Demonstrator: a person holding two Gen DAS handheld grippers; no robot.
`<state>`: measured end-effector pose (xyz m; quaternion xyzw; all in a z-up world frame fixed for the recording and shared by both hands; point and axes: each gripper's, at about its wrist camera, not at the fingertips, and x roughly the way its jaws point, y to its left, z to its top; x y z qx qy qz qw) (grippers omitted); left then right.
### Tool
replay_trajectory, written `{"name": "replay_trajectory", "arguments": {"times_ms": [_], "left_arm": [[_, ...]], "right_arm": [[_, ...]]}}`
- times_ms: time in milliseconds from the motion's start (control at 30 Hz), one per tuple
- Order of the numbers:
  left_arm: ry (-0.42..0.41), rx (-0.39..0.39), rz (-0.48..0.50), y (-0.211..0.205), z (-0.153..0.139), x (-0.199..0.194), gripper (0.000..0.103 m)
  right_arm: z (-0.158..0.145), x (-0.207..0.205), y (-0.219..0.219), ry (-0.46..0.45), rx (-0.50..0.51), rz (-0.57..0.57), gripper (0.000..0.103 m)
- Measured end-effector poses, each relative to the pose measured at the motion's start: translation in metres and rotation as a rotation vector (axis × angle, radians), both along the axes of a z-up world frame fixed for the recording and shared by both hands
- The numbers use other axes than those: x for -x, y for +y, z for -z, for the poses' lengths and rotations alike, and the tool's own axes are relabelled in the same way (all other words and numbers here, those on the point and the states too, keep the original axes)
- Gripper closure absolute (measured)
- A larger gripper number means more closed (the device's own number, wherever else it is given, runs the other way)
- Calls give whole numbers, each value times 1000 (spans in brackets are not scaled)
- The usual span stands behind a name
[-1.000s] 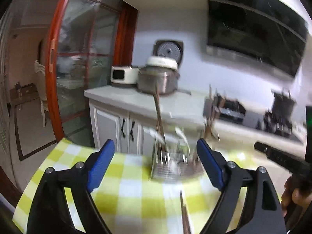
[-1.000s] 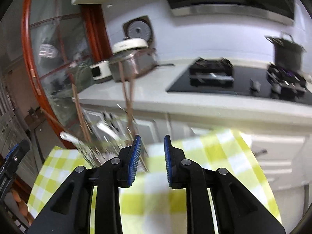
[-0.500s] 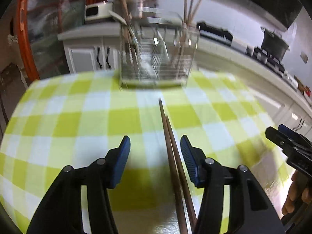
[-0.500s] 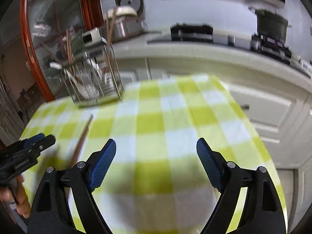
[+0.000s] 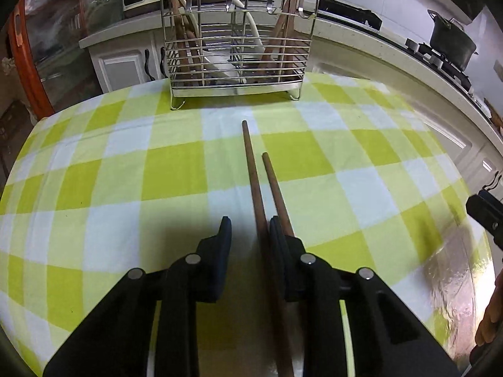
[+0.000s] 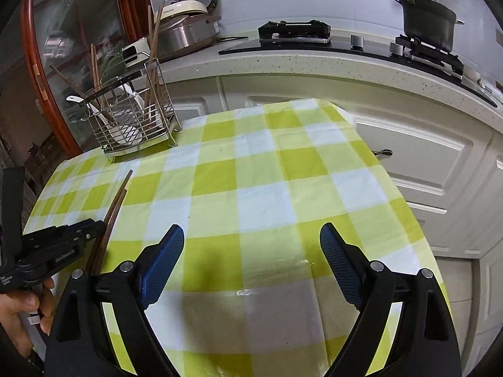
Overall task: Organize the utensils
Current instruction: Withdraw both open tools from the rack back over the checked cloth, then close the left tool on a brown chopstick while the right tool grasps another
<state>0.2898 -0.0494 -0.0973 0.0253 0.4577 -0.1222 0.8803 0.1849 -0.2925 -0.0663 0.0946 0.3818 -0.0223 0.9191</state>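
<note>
Two brown wooden chopsticks [image 5: 256, 176] lie side by side on the green-checked tablecloth [image 5: 176, 169], tips toward a wire utensil rack [image 5: 239, 40]. The rack holds more chopsticks and white spoons. My left gripper [image 5: 248, 229] is low over the chopsticks, its jaws narrowed but still apart; one chopstick runs between them and the other passes under the right finger. In the right wrist view the chopsticks [image 6: 114, 207] lie at the left beside the left gripper [image 6: 91, 229], and the rack [image 6: 132, 119] stands at the back left. My right gripper [image 6: 251, 235] is wide open and empty above the cloth.
The table edge drops off on the right toward white cabinets [image 6: 424, 157]. A counter behind holds a rice cooker [image 6: 185, 28], a hob [image 6: 295, 31] and a black pot [image 6: 427, 15]. A red-framed glass door [image 5: 28, 56] stands at the left.
Both grippers swung down from the rack to the table. The left gripper lowered onto the chopsticks and narrowed its jaws. The right gripper opened from nearly shut to wide.
</note>
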Motion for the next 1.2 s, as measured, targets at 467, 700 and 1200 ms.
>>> {"name": "replay_trajectory", "arguments": {"times_ms": [467, 700, 1200], "left_arm": [[30, -22, -87, 51, -2, -5, 96], [23, 2, -123, 87, -2, 1, 96], [16, 52, -144, 123, -4, 9, 96]], "right_arm": [[6, -15, 65, 69, -9, -149, 19], [12, -27, 122, 112, 9, -222, 19], [29, -48, 173, 180, 110, -260, 60]]}}
